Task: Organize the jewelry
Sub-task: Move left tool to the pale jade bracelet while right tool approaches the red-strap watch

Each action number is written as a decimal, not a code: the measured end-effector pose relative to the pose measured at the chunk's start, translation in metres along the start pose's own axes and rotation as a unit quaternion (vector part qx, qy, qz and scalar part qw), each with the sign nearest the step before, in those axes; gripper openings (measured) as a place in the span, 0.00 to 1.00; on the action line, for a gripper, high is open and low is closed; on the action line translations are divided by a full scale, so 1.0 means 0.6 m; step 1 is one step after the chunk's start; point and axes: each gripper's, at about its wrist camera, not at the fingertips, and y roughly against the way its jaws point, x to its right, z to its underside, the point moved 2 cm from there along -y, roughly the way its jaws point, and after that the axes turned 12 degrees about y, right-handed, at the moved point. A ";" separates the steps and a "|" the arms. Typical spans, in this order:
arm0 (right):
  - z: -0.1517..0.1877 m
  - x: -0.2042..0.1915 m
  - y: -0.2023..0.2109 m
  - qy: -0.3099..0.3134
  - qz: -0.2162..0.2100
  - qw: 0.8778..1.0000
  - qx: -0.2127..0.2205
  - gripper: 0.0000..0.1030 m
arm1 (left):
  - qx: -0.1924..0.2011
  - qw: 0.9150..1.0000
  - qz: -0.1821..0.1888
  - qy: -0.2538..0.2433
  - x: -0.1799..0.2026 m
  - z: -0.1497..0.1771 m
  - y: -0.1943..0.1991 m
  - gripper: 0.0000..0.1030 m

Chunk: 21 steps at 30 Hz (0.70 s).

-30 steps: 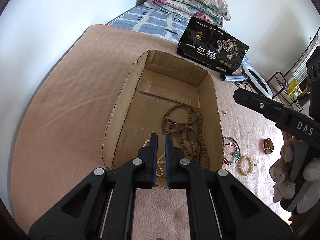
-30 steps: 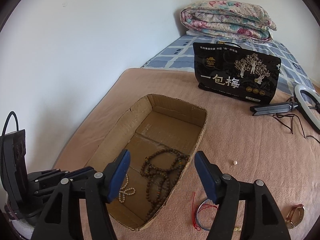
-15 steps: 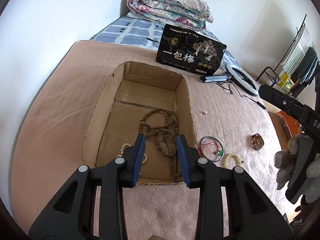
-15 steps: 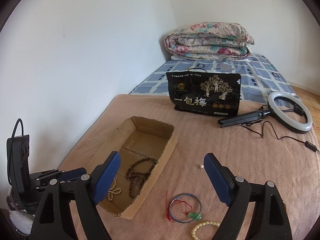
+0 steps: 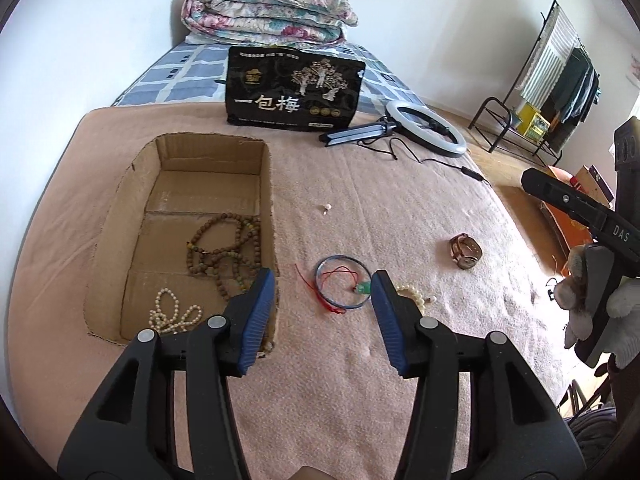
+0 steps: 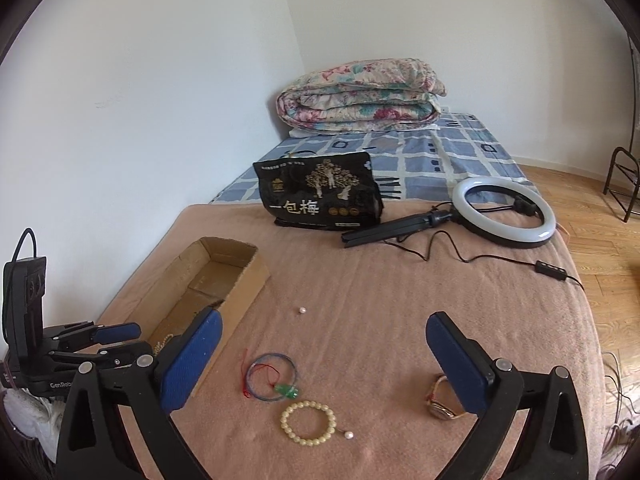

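A cardboard box [image 5: 120, 216] on the pink blanket holds brown bead strands [image 5: 224, 248] and a white pearl strand [image 5: 172, 316]. To its right lie a blue bangle with red string [image 5: 340, 286] [image 6: 271, 376], a cream bead bracelet [image 6: 308, 422] [image 5: 412, 294], a watch [image 5: 464, 250] [image 6: 438, 402] and a loose pearl [image 5: 327, 208] [image 6: 302, 310]. My left gripper [image 5: 322, 320] is open and empty, above the bangle. My right gripper [image 6: 324, 364] is open and empty, over the bangle and bracelet.
A black snack bag [image 5: 294, 88] stands behind the box. A ring light on a tripod with its cable [image 6: 504, 212] lies at the back right. A folded floral quilt [image 6: 360, 96] sits on the blue checked sheet. A metal rack [image 5: 532, 92] stands at far right.
My left gripper opened from shut, left the pearl strand in the box and swung right toward the bangle. My right gripper pulled back and to the right, still open.
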 end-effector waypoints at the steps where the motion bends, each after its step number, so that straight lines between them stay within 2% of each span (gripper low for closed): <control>1: 0.005 0.010 0.005 -0.002 0.008 1.000 -0.003 1.00 | -0.003 1.000 0.002 -0.004 0.009 0.003 -0.003 0.49; 9: 0.055 0.093 0.025 -0.037 0.058 0.998 -0.017 1.00 | -0.045 0.998 0.018 -0.033 0.073 0.041 -0.050 0.49; 14: 0.090 0.137 0.010 -0.042 0.086 0.994 -0.057 1.00 | -0.078 0.996 0.017 -0.040 0.099 0.074 -0.092 0.49; 17: 0.105 0.158 -0.003 -0.034 0.103 0.990 -0.084 0.98 | -0.096 0.995 0.013 -0.023 0.099 0.087 -0.118 0.49; 18: 0.110 0.164 -0.008 -0.034 0.109 0.989 -0.093 0.95 | -0.101 0.995 0.011 -0.016 0.098 0.090 -0.127 0.47; 19: 0.115 0.171 -0.013 -0.037 0.113 0.988 -0.101 0.92 | -0.105 0.994 0.008 -0.009 0.096 0.093 -0.135 0.37; 21: 0.126 0.183 -0.023 -0.045 0.111 0.986 -0.115 0.89 | -0.119 0.993 0.000 0.008 0.090 0.099 -0.155 0.32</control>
